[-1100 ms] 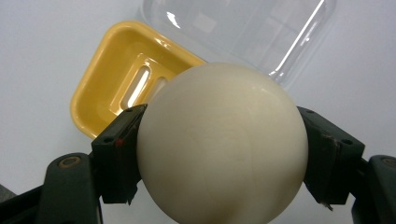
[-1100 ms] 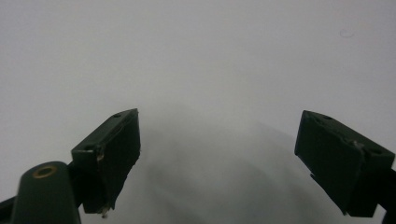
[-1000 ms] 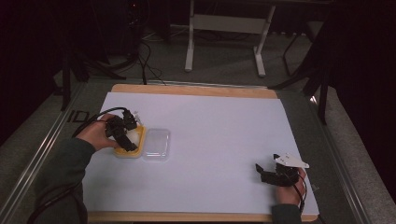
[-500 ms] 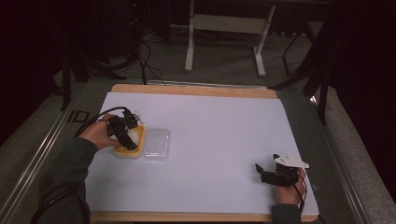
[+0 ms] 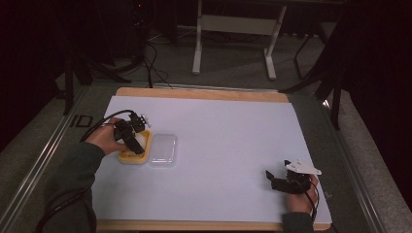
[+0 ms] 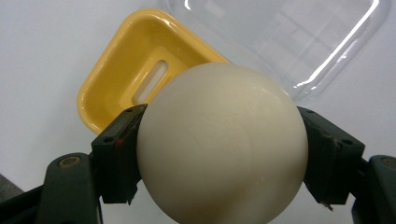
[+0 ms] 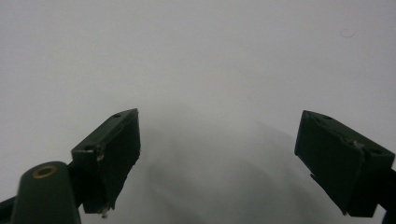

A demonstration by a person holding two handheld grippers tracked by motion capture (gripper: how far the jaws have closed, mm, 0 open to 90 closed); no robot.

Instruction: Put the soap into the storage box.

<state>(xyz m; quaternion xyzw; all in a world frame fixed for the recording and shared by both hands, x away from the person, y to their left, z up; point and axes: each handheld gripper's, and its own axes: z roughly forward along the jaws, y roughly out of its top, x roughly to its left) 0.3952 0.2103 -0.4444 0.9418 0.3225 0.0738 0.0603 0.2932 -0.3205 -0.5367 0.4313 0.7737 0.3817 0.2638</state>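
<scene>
My left gripper [image 6: 222, 154] is shut on a cream-white ball [image 6: 222, 144], one pad on each side of it. Just beyond the ball, a yellow dish [image 6: 126, 79] with a slot in its floor lies on the white table sheet. A clear plastic lid [image 6: 289, 42] lies against the dish. In the high view the left gripper [image 5: 137, 144] holds the ball [image 5: 141, 140] over the yellow dish [image 5: 127, 158] at the table's left, with the clear lid [image 5: 163, 150] to its right. My right gripper [image 5: 272, 180] rests low at the front right, open and holding nothing [image 7: 217, 158].
The white sheet [image 5: 218, 141] covers a wooden board [image 5: 204, 93] on a grey bench. Black cable [image 5: 104, 121] trails from the left gripper. A white stand's legs [image 5: 233, 43] rise beyond the table's far edge.
The left gripper with the ball has shifted only slightly over the yellow dish. The right gripper has stayed in place.
</scene>
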